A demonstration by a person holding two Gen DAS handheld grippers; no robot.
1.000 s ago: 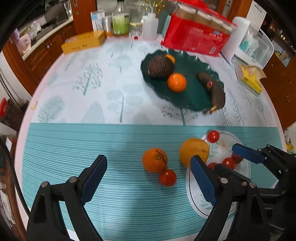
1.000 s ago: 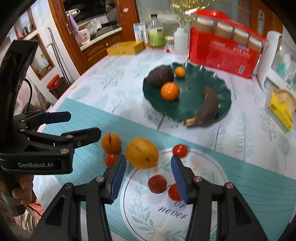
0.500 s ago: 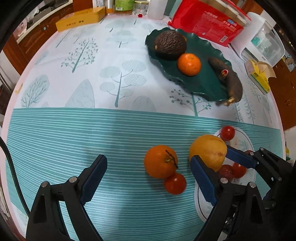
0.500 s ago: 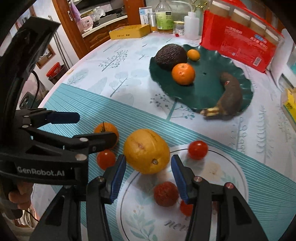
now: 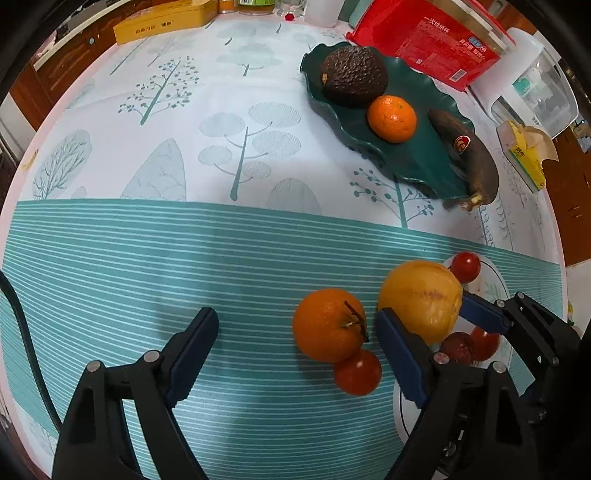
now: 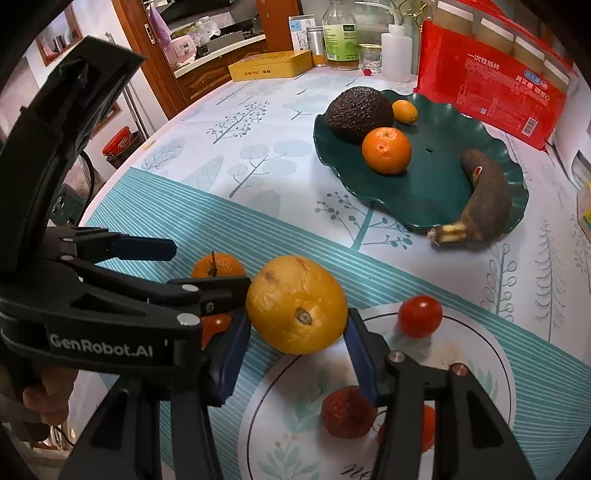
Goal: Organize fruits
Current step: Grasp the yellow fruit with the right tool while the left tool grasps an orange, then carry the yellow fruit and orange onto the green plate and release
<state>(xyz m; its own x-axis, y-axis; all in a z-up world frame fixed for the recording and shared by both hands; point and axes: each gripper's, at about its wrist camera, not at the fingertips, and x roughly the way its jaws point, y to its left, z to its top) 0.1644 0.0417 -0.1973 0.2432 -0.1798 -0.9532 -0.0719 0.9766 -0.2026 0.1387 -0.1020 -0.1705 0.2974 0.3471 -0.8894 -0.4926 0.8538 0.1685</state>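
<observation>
Below me a round table [image 5: 110,155] wears a tree-print cloth with a teal striped band; on it sit a green plate [image 6: 436,188], an orange [image 5: 328,325], a yellow fruit [image 6: 297,304], a tomato [image 5: 357,372], a yellow box [image 6: 269,68] and a red pack [image 6: 491,99].

A tablecloth [image 6: 258,162] printed with pale trees and a band of teal stripes is spread over the round bench. Along its far edge a flat yellow box [image 6: 269,68], a bottle with a green label [image 6: 340,35], a small glass jar [image 6: 370,55] and a white squeeze bottle [image 6: 397,55] are lined up. A red package of paper cups [image 5: 424,40] is stood at the far right of them, just behind the plate. A white appliance [image 5: 532,88] is placed at the bench's right edge, with an opened yellow carton [image 5: 524,155] just beside it. Wooden cabinets [image 6: 207,74] are seen beyond the bench.
</observation>
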